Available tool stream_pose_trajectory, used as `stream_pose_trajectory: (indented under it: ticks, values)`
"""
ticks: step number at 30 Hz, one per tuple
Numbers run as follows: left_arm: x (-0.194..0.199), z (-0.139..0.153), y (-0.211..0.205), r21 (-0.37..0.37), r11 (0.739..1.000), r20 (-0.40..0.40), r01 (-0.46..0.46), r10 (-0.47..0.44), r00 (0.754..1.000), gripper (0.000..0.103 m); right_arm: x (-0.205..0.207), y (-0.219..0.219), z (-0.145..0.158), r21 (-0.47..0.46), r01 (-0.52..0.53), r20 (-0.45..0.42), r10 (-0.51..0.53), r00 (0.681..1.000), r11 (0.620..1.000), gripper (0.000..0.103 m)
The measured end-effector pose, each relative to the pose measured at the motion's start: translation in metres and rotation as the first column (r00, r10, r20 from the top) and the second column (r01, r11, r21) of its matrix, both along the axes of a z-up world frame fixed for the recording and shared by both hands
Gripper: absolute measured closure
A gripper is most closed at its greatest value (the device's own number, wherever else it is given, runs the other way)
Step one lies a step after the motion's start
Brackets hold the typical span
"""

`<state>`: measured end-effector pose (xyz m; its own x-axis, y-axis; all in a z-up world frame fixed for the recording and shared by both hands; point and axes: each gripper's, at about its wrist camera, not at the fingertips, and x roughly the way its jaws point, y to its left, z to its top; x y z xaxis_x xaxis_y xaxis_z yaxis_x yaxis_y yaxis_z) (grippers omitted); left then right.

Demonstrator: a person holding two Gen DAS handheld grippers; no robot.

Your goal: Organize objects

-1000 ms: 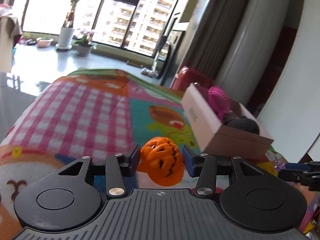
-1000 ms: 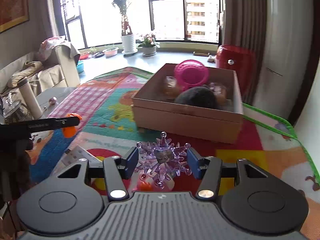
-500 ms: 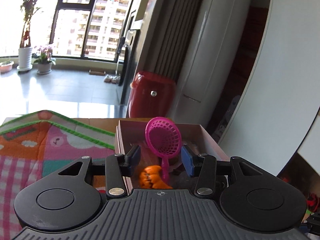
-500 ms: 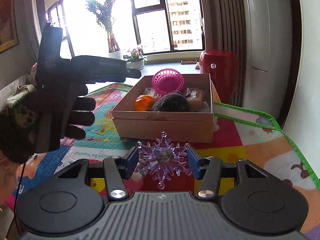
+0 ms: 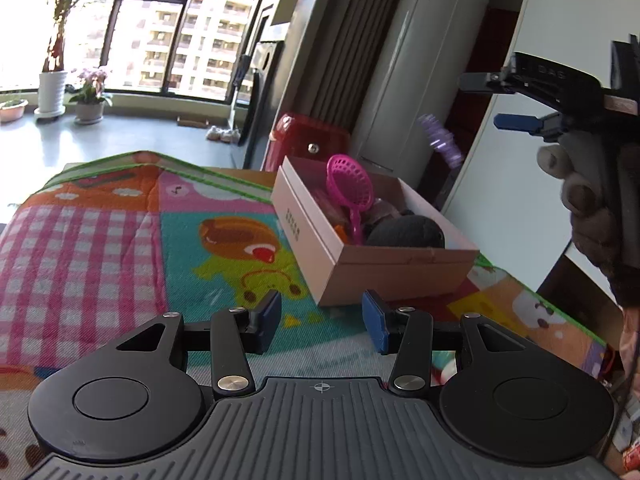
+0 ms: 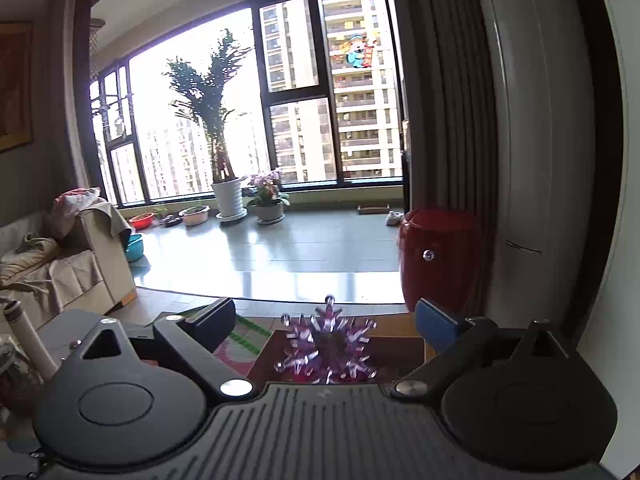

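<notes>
Spiky purple star point(image 6: 328, 346) sits between the wide-spread jaws of the right hand-held gripper point(image 6: 326, 322), apparently free above the cardboard box point(image 5: 400, 268). Judged light, rigid plastic; brittle spikes, so pinch the core. Left hand-held gripper point(image 5: 322, 322) gapes, holding nothing.

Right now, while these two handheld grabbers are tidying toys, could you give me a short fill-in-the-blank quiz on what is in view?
1. The left gripper has ___ between its blue pads.
2. The net scoop standing in the cardboard box is ___ in colour.
3. The right gripper has its jaws ___, with neither pad touching the purple spiky star.

Missing words: nothing; pink; open.
</notes>
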<state>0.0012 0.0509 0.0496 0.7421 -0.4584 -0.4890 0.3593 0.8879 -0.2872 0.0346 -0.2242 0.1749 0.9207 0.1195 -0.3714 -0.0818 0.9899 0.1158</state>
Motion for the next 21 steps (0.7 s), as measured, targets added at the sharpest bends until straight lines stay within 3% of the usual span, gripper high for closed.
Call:
stream_pose_trajectory:
  ticks: [4, 9, 11, 17, 21]
  values:
    - [-0.023, -0.01, 0.011, 0.042, 0.998, -0.023, 0.04, -0.039, 0.999, 0.054, -0.008, -0.005, -0.033, 0.052, -0.025, -0.105, 0.031, 0.994, 0.998, 0.005]
    - [-0.048, -0.016, 0.02, 0.08, 0.995, -0.039, 0.053, -0.05, 0.998, 0.054, -0.05, -0.007, -0.095, -0.011, -0.006, -0.215, 0.003, 0.977, 1.0, 0.001]
    - [-0.059, -0.015, 0.021, 0.077, 0.994, -0.05, 0.079, -0.075, 0.996, 0.054, -0.064, -0.013, -0.118, 0.008, 0.005, -0.266, -0.003, 0.964, 1.0, 0.001]
    - [-0.077, -0.023, 0.004, 0.107, 0.972, -0.217, 0.208, -0.182, 0.959, 0.054, -0.081, -0.025, -0.161, 0.041, 0.087, -0.321, -0.069, 0.945, 0.995, 0.0]
    - [-0.069, -0.029, 0.002, 0.06, 0.987, -0.253, 0.146, -0.126, 0.959, 0.054, -0.079, -0.031, -0.174, 0.073, 0.109, -0.346, -0.078, 0.935, 0.991, 0.0]
